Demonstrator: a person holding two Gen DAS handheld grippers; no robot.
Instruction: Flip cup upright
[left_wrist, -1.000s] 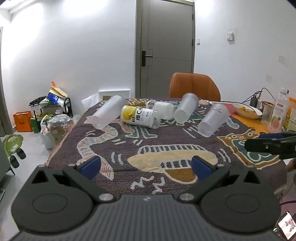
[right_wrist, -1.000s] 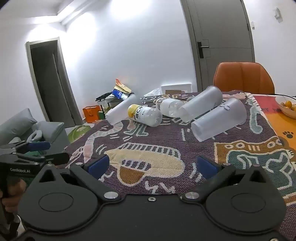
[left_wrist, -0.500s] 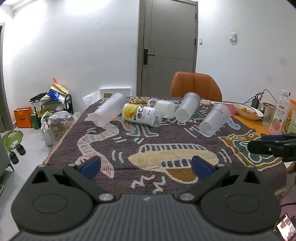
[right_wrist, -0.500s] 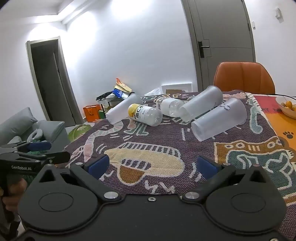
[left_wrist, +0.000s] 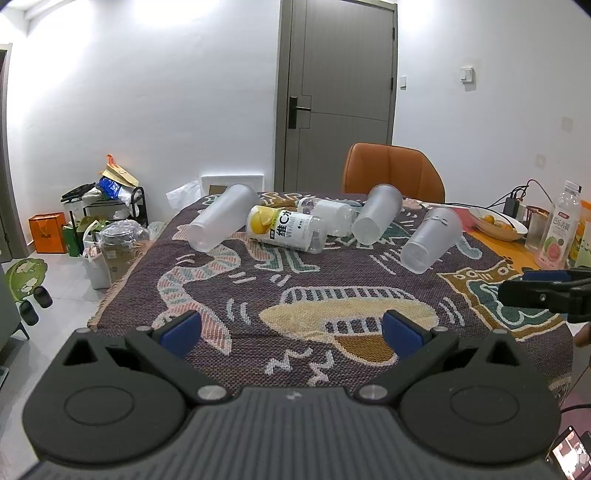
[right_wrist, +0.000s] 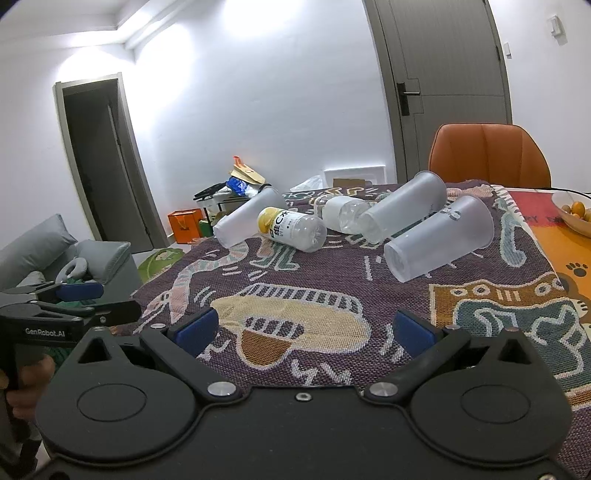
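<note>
Right wrist view, nearest first: the right gripper (right_wrist: 303, 328) hangs low over the patterned tablecloth (right_wrist: 295, 317) with its blue pads (right_wrist: 195, 328) spread wide and nothing between them. Off to its left the left gripper (right_wrist: 79, 299) shows side-on, and in its own view the left gripper (left_wrist: 291, 328) is likewise wide apart and empty, poised above the near edge of the cloth.

Beyond the grippers, well apart from both, lies the nearest frosted cup (right_wrist: 439, 238), on its side with the closed base toward the camera and the wide mouth pointing away to the right. A second cup (right_wrist: 404, 206) lies just behind it, leaning over a clear bottle (right_wrist: 341, 214); a yellow-capped bottle (right_wrist: 291, 229) and a third cup (right_wrist: 249, 216) lie further left. An orange chair (right_wrist: 489, 155) stands behind the table.

The nearest cup looks thin-walled, translucent plastic, so probably very light, smooth and easily squashed or sent rolling. A gentle grip across the body around mid-height, or over the rim, seems the safest hold, then a swing to stand it on its base.
</note>
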